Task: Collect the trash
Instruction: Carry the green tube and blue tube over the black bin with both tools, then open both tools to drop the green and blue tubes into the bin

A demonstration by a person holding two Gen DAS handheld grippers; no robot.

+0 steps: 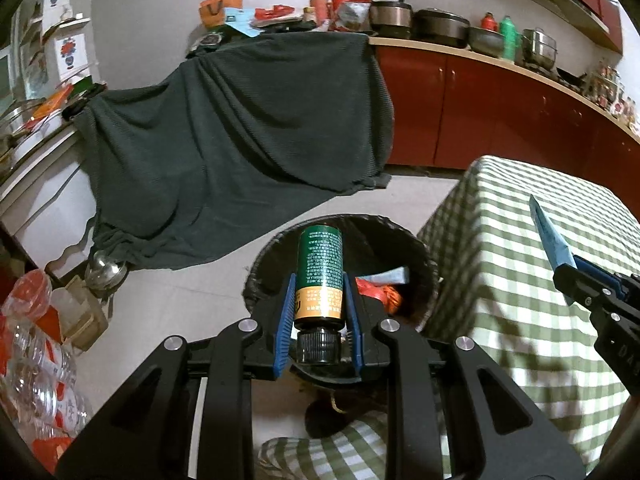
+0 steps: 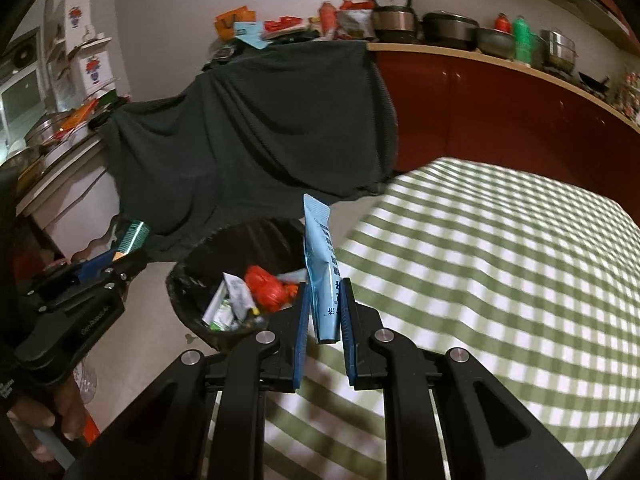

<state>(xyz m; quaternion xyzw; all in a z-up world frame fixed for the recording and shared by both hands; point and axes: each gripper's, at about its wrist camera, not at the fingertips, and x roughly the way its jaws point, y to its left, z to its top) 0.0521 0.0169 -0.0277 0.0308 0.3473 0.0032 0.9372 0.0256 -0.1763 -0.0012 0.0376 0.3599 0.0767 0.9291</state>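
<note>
Beside the checked table (image 2: 500, 260), on the floor: black-lined bin (image 1: 424, 256), already part filled with a red crumpled bag (image 2: 266, 288), white and green wrappers (image 2: 224, 308) and a pale blue scrap at the far wall. Earlier collecting judged done to that extent; two more pieces in hand, neither dropped yet. Left gripper (image 1: 319, 312): jaws partly closed, blue pads pressed on both sides of a green and orange bottle (image 1: 319, 276), black cap towards the camera, base pointing out over the bin mouth. Bottle above or just short of the near rim; exact overlap hard to judge through the fisheye. Right gripper (image 2: 325, 308): jaws brought fully together on a flat light blue sachet (image 2: 320, 264), pinched near its lower end, upper end standing up free. Sachet still over the table's edge, just beside the bin rim, not over the opening. Tabletop visible in the right wrist view bare of further litter, though only part of it shows. Remaining, by judgement: carry right hand across to the opening, release both items, then check for leftovers. Clear plastic bottles (image 1: 36, 360) on the floor at left, unknown whether counted as trash. Dark cloth (image 1: 240, 140) draped over furniture behind, untouched. Risk noted: light sachet may flutter and miss the rim.
</note>
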